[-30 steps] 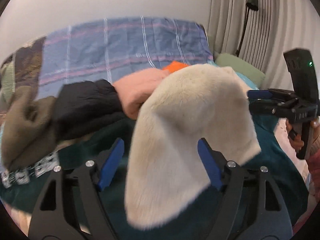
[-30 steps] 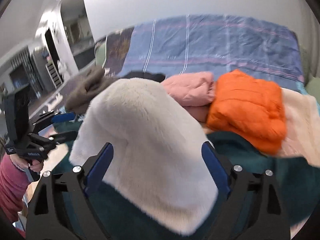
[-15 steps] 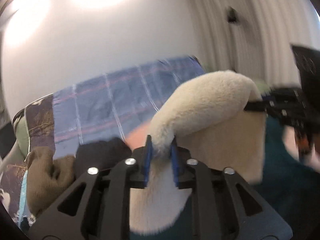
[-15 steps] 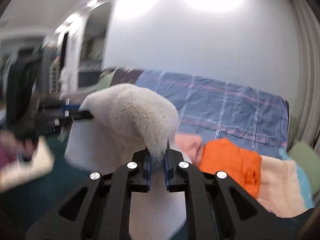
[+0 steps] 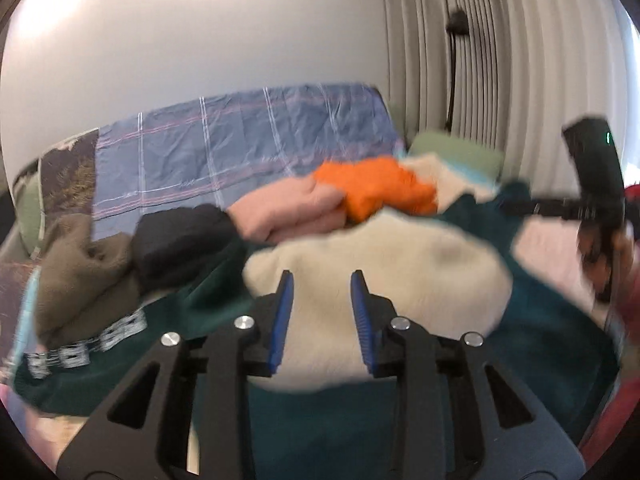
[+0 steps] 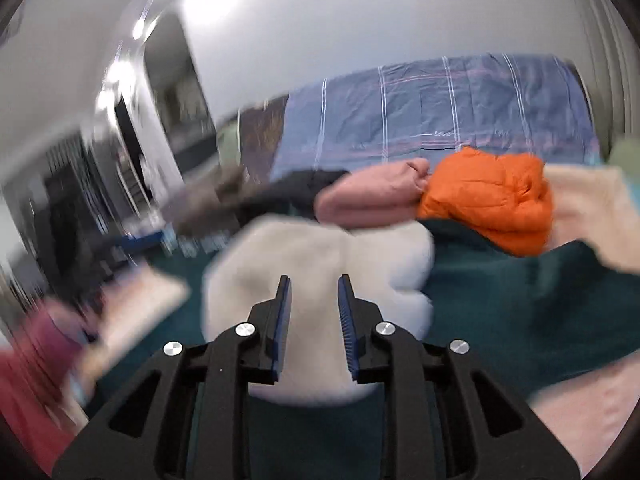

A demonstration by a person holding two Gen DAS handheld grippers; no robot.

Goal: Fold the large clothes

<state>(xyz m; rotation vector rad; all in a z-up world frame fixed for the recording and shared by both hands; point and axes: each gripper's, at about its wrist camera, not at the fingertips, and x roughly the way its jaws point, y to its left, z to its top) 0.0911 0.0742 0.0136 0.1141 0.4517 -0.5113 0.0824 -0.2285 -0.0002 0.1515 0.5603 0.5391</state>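
Observation:
A cream fleece garment (image 5: 376, 272) lies bunched on the dark green cloth (image 5: 328, 424); it also shows in the right wrist view (image 6: 320, 264). My left gripper (image 5: 322, 280) is open just above its near part, jaws a hand's width apart, holding nothing. My right gripper (image 6: 313, 282) is open above the same fleece, empty. The right gripper also shows at the right edge of the left wrist view (image 5: 592, 184). Both views are blurred.
Folded clothes sit in a row behind: orange jacket (image 6: 492, 196), pink garment (image 6: 372, 200), black garment (image 5: 180, 240), olive garment (image 5: 80, 264), cream blanket (image 6: 592, 208). A blue plaid sheet (image 5: 240, 148) covers the bed. Curtains (image 5: 500, 48) hang right.
Both grippers, shut on the raised fleece half a second ago, have opened and let it go. The fleece has dropped onto the green cloth.

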